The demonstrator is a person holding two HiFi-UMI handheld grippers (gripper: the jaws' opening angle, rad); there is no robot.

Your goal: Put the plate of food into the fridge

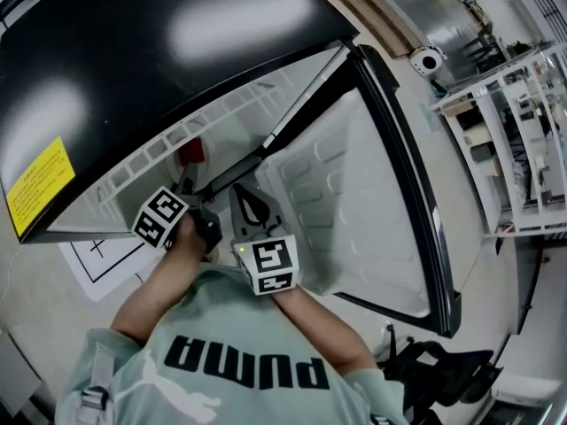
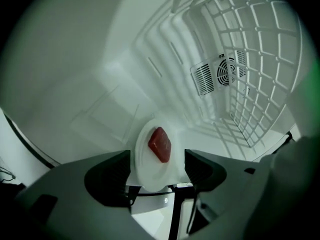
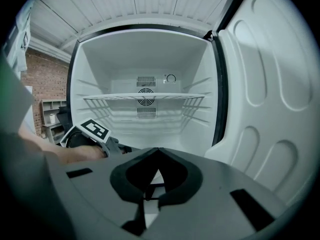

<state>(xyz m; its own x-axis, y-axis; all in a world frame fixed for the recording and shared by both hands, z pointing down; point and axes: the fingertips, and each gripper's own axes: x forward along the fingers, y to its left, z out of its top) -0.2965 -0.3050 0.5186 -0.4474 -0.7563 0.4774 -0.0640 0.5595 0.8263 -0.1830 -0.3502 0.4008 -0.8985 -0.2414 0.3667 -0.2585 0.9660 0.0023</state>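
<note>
White round plate [image 2: 145,170] with red food [image 2: 160,145], inside the open white fridge [image 3: 145,54].
My left tongs [image 2: 157,157] gape around it; right tongs [image 3: 157,151] pinched together, empty.

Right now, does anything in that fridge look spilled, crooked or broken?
Nothing stands out. The white plate sits inside the fridge with its red food on it, nothing spilled, and the wire shelf looks intact.
</note>
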